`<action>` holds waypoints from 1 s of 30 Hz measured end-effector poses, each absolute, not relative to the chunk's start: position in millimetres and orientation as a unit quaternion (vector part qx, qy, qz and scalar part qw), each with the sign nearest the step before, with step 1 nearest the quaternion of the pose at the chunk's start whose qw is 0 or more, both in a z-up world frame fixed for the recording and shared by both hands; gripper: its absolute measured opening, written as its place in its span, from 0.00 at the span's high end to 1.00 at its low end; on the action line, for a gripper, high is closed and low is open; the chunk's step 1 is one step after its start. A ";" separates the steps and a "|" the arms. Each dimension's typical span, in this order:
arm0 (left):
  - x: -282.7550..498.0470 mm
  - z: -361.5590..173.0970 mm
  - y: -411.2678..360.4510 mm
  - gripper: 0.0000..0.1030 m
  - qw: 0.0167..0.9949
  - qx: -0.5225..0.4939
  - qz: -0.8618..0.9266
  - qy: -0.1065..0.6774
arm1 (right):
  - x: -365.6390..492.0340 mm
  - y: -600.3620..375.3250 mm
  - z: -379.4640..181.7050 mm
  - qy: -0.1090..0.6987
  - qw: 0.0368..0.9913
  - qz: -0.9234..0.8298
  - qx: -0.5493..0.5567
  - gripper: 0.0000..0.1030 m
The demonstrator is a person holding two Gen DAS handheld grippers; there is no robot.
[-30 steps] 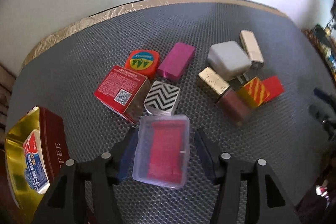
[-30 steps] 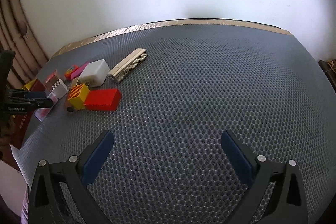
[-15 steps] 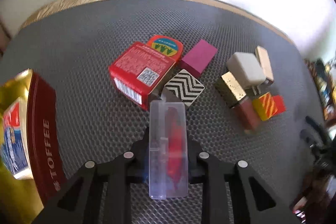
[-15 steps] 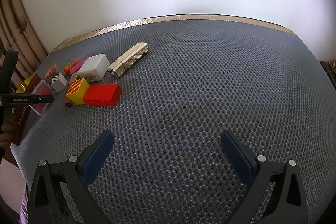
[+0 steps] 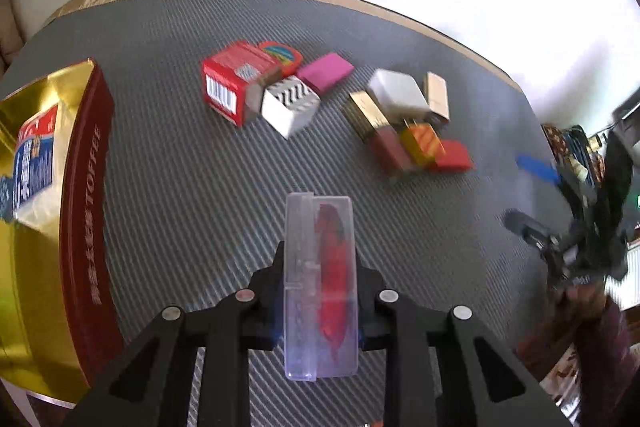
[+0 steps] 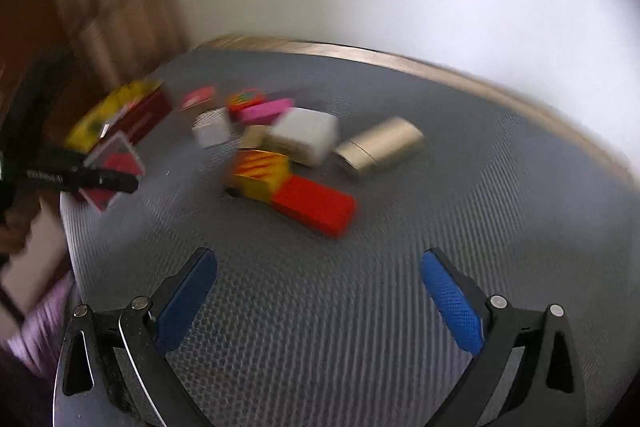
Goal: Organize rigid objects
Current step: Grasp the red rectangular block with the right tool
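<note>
Clamped edge-on in the left gripper (image 5: 319,291), long axis along the fingers: clear case (image 5: 320,287) with red contents, off the mat, gold toffee tin (image 5: 86,211) close on its left; right gripper (image 6: 320,303) wide open, empty, nearer the red block (image 6: 316,205).

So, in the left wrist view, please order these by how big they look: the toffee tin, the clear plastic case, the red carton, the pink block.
1. Toffee tin, clearly largest, though cut off by the frame edge.
2. Clear plastic case, but it sits nearest the camera in the left gripper, so this rank is unsure.
3. Red carton.
4. Pink block.
</note>
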State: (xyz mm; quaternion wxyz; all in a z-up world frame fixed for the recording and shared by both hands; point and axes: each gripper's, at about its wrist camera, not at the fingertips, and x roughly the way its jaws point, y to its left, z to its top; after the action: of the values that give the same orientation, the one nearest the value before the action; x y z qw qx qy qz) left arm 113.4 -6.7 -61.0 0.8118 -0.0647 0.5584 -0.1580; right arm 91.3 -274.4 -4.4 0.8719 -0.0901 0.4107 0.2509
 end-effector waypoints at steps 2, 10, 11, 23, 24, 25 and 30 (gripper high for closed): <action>106.7 -58.9 -9.3 0.76 0.811 -0.064 -0.162 0.559 | 100.2 -257.5 -0.1 0.411 0.853 0.287 -0.148 0.03; 95.5 -51.6 -14.5 0.76 0.810 -0.079 -0.158 0.559 | 152.8 -213.5 -14.8 0.460 0.758 0.341 -0.313 0.30; 94.5 -50.7 -13.5 0.76 0.810 -0.078 -0.161 0.559 | 155.4 -211.0 -18.1 0.464 0.751 0.344 -0.320 0.30; 95.7 -28.3 -6.3 0.76 0.828 -0.079 -0.158 0.532 | 166.2 -212.1 -45.6 0.548 0.721 0.331 -0.266 0.74; 94.3 -23.0 -6.9 0.76 0.832 -0.076 -0.158 0.527 | 160.7 -220.3 -46.4 0.553 0.728 0.320 -0.249 0.74; 92.5 -18.6 -6.5 0.76 0.834 -0.074 -0.159 0.524 | 157.0 -226.8 -46.8 0.565 0.729 0.307 -0.233 0.74; 85.0 2.5 2.8 0.76 0.840 -0.087 -0.153 0.514 | 139.9 -274.5 -48.2 0.585 0.757 0.274 -0.094 0.74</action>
State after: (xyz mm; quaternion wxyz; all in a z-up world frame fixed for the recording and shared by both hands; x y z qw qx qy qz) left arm 85.0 2.8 2.5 0.8398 -0.0867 0.5136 -0.1529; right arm 139.9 -274.5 -48.2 0.7575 -0.0937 0.5849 0.2743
